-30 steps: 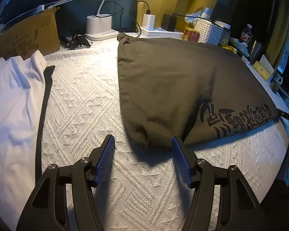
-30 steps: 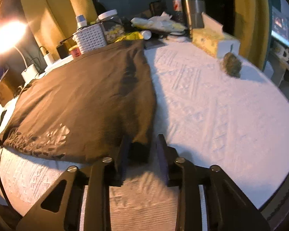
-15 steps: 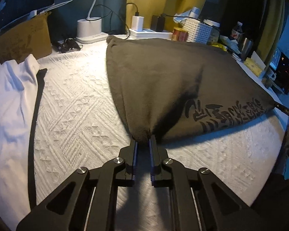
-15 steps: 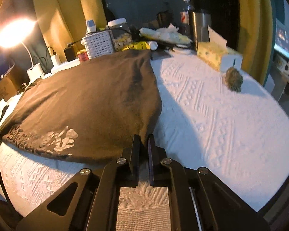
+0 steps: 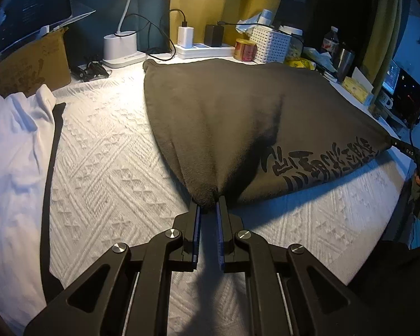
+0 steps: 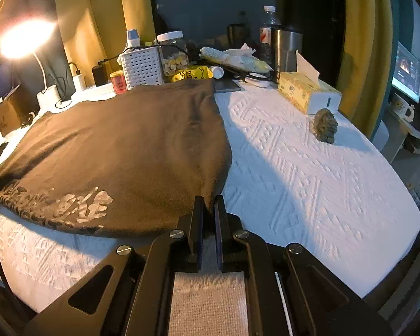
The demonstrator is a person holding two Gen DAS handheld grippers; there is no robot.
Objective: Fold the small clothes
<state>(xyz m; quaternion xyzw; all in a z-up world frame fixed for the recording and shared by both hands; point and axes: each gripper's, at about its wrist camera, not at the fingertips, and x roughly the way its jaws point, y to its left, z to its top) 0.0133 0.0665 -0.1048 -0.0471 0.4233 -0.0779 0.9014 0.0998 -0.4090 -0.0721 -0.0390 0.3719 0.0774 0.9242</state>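
A dark olive-brown T-shirt with black printed lettering lies spread over the white textured cloth on the table. My left gripper is shut on the shirt's near left corner, and the fabric bunches up between its blue pads. In the right wrist view the same T-shirt fills the left half. My right gripper is shut on the shirt's near right corner, and the pinched edge rises slightly off the cloth.
A white garment with a black strap lies at the left. Along the back stand a lamp base, power strip, white basket, jar, steel cup and tissue box. A small dark lump sits at the right.
Both grippers went from open to shut on the shirt's near corners. The left one has since pulled its corner slightly up and toward me.
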